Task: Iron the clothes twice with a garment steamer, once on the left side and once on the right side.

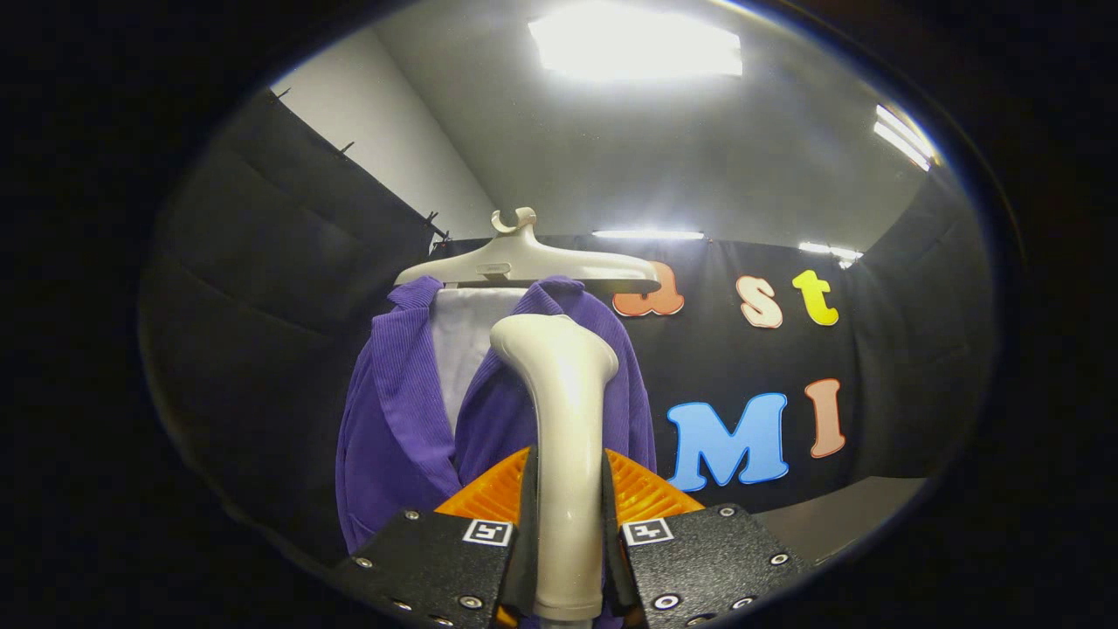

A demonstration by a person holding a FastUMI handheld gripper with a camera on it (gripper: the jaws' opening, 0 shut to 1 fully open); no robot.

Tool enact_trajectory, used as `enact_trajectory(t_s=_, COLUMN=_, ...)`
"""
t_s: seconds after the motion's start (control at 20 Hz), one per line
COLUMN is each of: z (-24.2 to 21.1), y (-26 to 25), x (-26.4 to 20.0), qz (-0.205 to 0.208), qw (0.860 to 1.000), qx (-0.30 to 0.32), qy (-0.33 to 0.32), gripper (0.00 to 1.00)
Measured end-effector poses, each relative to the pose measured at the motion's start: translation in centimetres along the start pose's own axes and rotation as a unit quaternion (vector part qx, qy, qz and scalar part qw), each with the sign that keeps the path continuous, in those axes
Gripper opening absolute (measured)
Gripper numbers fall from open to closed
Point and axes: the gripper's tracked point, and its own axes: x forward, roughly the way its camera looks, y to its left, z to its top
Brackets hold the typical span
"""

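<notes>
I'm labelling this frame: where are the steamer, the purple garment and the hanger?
steamer (566, 454), gripper view, its handle between the fingers.
purple garment (389, 419), gripper view, left front panel.
hanger (524, 260), gripper view, its shoulder bar.

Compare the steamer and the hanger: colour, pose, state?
The steamer stands upright, its head near the purple garment; the hanger lies horizontal above, its arms spread wide. The steamer is clamped between the fingers of the tool; the hanger carries the garment and is held by nothing visible. The steamer looks glossy, the hanger matte. Both are off-white plastic.
</notes>
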Motion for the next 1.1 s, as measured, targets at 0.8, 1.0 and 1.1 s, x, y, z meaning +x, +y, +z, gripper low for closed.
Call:
enact_trajectory(t_s=0.8, z=-11.8, y=0.6, x=-7.2, qz=-0.003, qw=0.993, qx=-0.003, qy=0.120, gripper=0.31)
enact_trajectory(t_s=1.0, z=-14.1, y=0.7, x=-7.4, qz=-0.001, qw=0.989, qx=-0.002, qy=0.146, gripper=0.31)
enact_trajectory(t_s=1.1, z=-15.4, y=0.5, x=-8.7, qz=0.000, qw=0.987, qx=-0.001, qy=0.158, gripper=0.31)
